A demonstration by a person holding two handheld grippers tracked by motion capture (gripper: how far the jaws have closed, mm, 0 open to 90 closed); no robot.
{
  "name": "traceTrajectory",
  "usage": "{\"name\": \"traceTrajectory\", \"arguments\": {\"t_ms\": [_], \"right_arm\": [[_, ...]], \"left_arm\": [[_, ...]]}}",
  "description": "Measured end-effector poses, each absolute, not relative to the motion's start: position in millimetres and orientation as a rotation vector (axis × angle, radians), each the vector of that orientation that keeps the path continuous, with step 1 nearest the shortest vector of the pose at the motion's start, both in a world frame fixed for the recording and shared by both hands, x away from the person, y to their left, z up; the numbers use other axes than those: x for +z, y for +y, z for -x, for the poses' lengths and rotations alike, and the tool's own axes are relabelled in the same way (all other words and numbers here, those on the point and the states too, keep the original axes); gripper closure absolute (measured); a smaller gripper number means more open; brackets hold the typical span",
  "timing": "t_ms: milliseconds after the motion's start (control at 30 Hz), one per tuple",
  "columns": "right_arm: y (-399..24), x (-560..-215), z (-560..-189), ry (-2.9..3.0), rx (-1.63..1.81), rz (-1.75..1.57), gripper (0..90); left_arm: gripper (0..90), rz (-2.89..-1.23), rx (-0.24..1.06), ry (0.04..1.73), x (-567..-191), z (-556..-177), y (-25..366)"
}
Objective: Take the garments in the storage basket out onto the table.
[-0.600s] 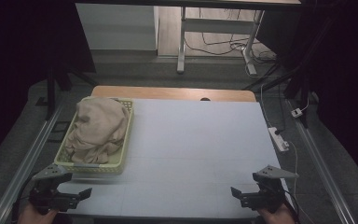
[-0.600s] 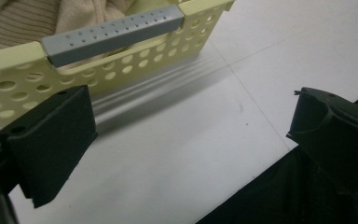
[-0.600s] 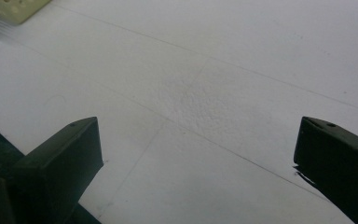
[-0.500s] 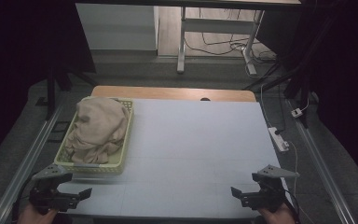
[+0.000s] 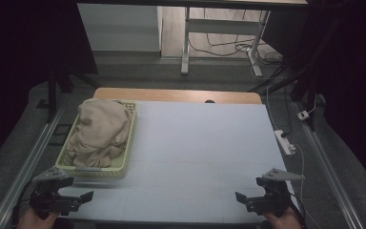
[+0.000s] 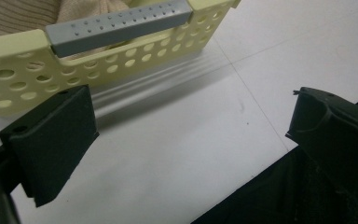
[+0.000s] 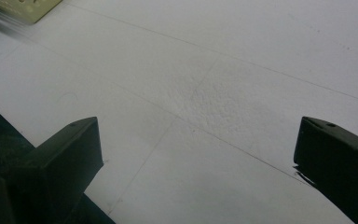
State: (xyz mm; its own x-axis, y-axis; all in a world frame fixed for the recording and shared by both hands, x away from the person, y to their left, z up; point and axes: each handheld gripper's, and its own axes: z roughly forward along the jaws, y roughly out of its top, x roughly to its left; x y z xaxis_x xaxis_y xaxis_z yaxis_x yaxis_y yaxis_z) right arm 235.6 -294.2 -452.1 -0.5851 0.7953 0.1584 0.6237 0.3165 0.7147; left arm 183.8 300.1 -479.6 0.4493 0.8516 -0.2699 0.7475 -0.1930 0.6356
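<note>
Right now my left gripper (image 5: 78, 198) hangs over the near left corner of the table (image 5: 195, 157), jaws spread wide with nothing between them. Just ahead of it sits the basket (image 5: 124, 157), on the left side of the table, its long axis running from my edge toward the far edge. Its near short wall, with the grey handle (image 6: 121, 25), faces my left gripper, close but apart. A beige cloth (image 5: 100, 131) is heaped inside the basket. My right gripper (image 5: 243, 199) hovers over the near right corner, likewise released and empty, well apart from the basket.
</note>
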Motion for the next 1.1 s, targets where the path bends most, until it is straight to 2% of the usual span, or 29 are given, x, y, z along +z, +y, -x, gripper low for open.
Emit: {"name": "traceTrajectory", "arguments": {"t_ms": [267,1100], "right_arm": [[-293.1,-452.3,-235.7,2.364,1.106,-1.292,0.9],[-290.0,-453.3,-235.8,2.388,1.064,-1.264,1.0]], "left_arm": [[0.0,-1.938,0.149,1.317,-479.0,-184.0,303.6],[0.0,-1.959,0.283,1.233,-462.1,-188.6,298.4]]}}
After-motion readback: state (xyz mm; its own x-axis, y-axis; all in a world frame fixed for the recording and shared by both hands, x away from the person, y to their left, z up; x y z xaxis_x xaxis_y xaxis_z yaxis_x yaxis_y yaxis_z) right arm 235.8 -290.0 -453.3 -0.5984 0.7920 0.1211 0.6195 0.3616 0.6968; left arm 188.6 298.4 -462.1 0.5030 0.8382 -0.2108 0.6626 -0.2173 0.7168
